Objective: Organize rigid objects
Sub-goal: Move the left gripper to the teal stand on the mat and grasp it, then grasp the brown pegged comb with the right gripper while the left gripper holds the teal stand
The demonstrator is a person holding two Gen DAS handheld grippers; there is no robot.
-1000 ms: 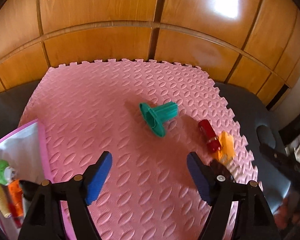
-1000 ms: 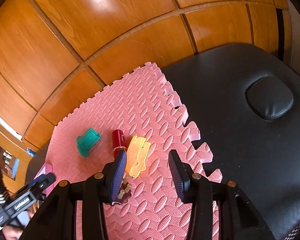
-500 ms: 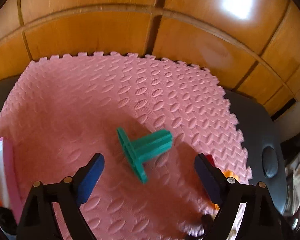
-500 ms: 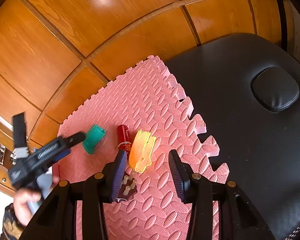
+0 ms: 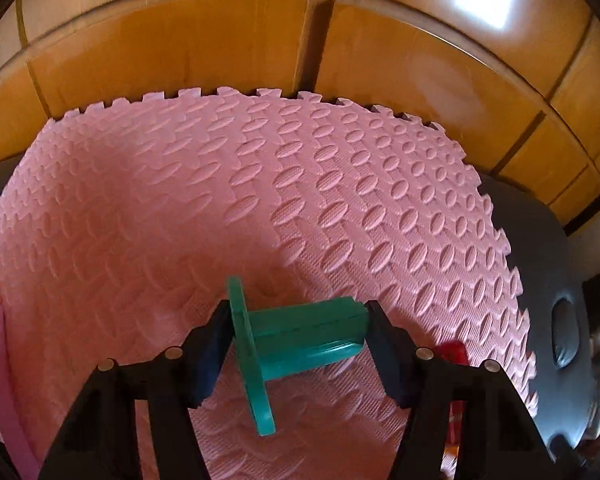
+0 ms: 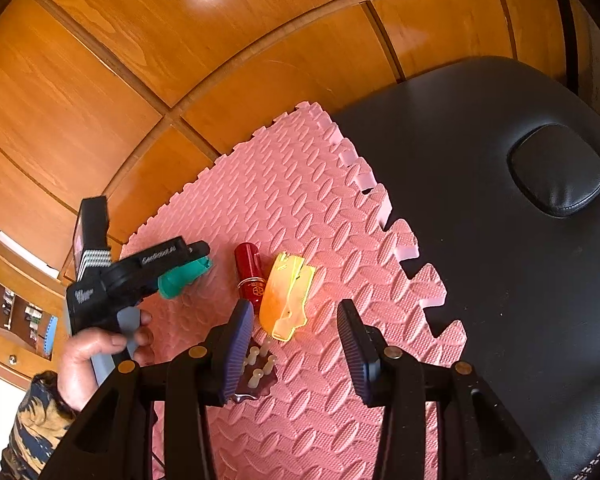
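Left gripper [image 5: 298,344] pinching green spool [image 5: 300,340] end to end on pink foam mat [image 5: 180,208]. Right gripper [image 6: 296,344] spread, holding nothing; small pegged piece [image 6: 258,372] at its left finger, orange clip [image 6: 286,300] at 12, red cylinder [image 6: 250,276] at 11.

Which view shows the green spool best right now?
The left wrist view: the green spool fills the centre, lying sideways on the pink mat, flange and barrel end pinched by the left tool. In the right wrist view it is small and mostly hidden behind that tool.
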